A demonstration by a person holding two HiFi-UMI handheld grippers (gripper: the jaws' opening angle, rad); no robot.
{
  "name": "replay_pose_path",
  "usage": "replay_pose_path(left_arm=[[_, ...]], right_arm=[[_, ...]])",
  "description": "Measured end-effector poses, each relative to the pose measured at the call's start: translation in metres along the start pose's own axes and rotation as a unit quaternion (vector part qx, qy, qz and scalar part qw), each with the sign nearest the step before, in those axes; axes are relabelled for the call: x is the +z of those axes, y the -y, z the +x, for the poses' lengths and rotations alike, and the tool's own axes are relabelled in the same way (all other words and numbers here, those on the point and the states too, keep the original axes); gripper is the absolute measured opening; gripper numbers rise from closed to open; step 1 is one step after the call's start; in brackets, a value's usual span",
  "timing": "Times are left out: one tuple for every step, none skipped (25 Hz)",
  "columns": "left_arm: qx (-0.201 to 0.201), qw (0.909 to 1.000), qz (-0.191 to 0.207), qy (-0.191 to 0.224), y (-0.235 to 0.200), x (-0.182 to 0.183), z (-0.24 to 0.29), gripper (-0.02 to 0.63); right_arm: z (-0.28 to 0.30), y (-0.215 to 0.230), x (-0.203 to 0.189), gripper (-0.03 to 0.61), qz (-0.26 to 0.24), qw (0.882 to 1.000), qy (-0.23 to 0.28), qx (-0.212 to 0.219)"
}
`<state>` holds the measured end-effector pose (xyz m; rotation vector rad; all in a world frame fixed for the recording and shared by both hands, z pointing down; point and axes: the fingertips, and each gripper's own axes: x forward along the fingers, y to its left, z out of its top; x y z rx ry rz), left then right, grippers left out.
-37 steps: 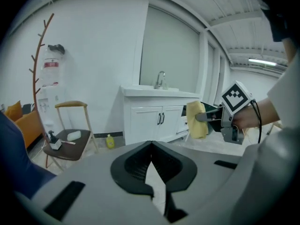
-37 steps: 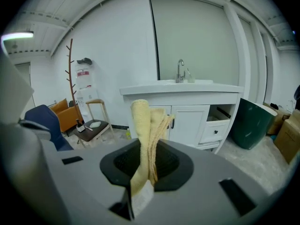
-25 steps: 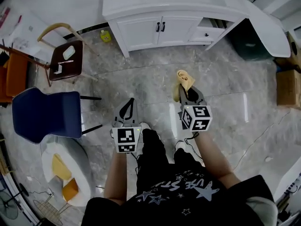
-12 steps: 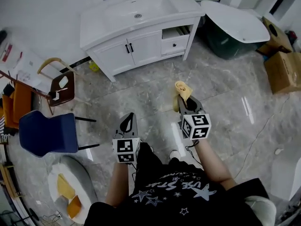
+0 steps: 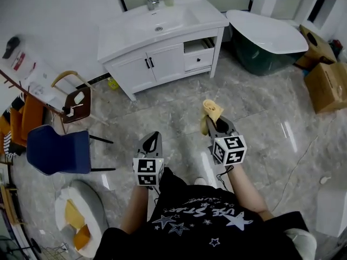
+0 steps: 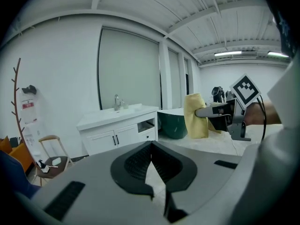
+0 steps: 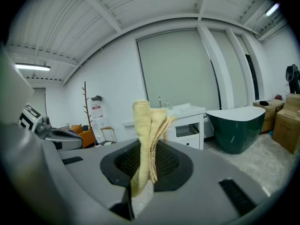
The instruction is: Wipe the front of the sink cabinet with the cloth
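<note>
The white sink cabinet (image 5: 162, 58) stands against the far wall, with two doors, black handles and a drawer at its right; it also shows far off as the cabinet (image 6: 119, 132) and the cabinet (image 7: 185, 125). My right gripper (image 5: 212, 118) is shut on a folded yellow cloth (image 5: 211, 111), which sticks up between its jaws as the cloth (image 7: 147, 135). My left gripper (image 5: 153, 140) is shut and holds nothing; its jaws meet in the left gripper (image 6: 151, 161). Both grippers hang over the marble floor, well short of the cabinet.
A dark green bathtub (image 5: 265, 42) stands right of the cabinet, cardboard boxes (image 5: 328, 80) beyond it. A blue chair (image 5: 57, 150), a brown chair (image 5: 76, 104) and a white seat (image 5: 76, 213) stand at the left. A small yellow item (image 5: 113, 83) lies by the cabinet's left foot.
The view has tilted up and drawn back, so the whole cabinet, sink and tub now show. Both grippers keep their places and the cloth stays clamped in the right one.
</note>
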<state>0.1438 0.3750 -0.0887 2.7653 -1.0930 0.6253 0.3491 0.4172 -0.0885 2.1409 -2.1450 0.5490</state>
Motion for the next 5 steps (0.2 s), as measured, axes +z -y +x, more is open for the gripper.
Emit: replay_pose_path(left_arm=[[0.001, 1.0, -0.002, -0.003, 0.001, 0.0, -0.003, 0.017], [0.001, 1.0, -0.004, -0.006, 0.002, -0.001, -0.005, 0.017], [0.0, 0.9999, -0.007, -0.008, 0.004, -0.002, -0.009, 0.017], [-0.001, 0.9999, -0.009, -0.011, 0.006, -0.004, -0.013, 0.017], [-0.002, 0.9999, -0.011, -0.013, 0.007, -0.006, -0.016, 0.017]], right_arm=[[-0.001, -0.001, 0.0, 0.061, -0.001, 1.0, -0.002, 0.003], [-0.002, -0.002, 0.0, 0.061, -0.001, 1.0, -0.004, 0.005], [-0.003, -0.003, 0.0, 0.061, -0.001, 1.0, -0.006, 0.007], [-0.005, -0.004, 0.0, 0.061, -0.001, 1.0, -0.008, 0.009], [-0.007, -0.006, -0.001, 0.061, -0.001, 1.0, -0.011, 0.012]])
